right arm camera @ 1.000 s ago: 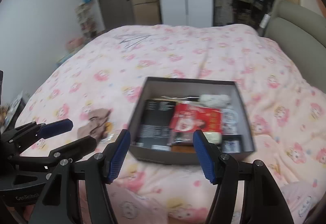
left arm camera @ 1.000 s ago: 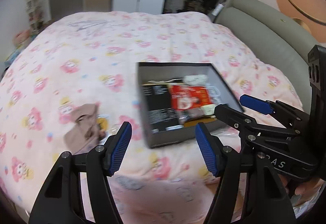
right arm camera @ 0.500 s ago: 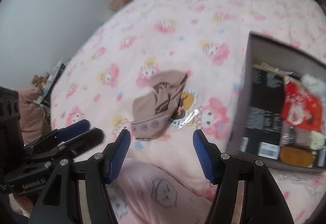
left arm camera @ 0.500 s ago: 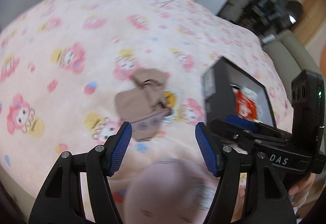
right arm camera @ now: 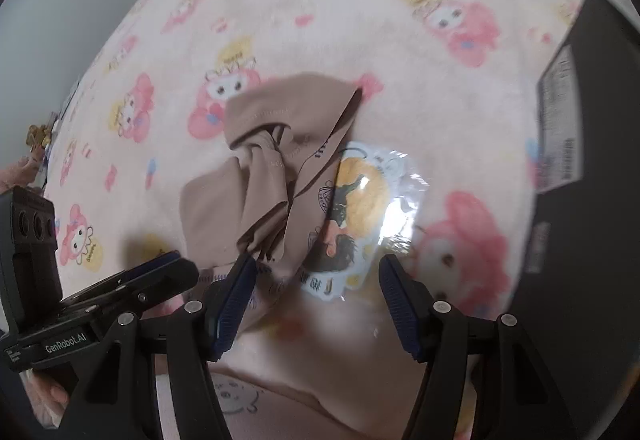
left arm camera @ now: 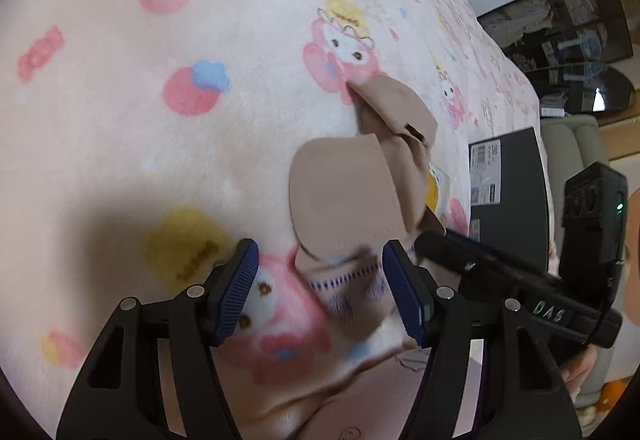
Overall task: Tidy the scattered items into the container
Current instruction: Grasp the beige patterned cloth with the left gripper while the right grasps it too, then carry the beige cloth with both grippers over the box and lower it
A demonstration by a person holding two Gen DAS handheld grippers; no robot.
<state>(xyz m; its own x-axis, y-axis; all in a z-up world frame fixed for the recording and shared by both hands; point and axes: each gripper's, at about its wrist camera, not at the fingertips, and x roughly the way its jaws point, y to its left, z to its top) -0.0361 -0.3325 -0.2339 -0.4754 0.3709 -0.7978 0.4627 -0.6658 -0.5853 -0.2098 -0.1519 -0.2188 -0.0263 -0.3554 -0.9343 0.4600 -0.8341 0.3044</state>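
Beige garment (left arm camera: 352, 196), crumpled, lies on the pink cartoon-print blanket (left arm camera: 168, 144); it fills my view now, where 1 second ago both cameras looked down at the open black box (right arm camera: 588, 144) from above. Both tools have swung left and dropped low over the bed since then.

Left gripper (left arm camera: 320, 292): fingers spread wide, nothing between them, the garment's printed hem just ahead of the tips. Right gripper (right arm camera: 316, 298): also spread and empty, its left pad (right arm camera: 236, 296) at the garment's near edge, and a glossy sticker packet (right arm camera: 356, 216) partly tucked under the cloth ahead of the gap.

My reading: the box already holds items, and these 2 are what remains loose, so I am lining up a pick. Nothing gripped yet.

Surface: soft plush, dented and rumpled; likely to give under the pads. The box sits to the right of the garment, near it but not touching. Room: grey wall left, white wardrobe doors and dark shelving far right.
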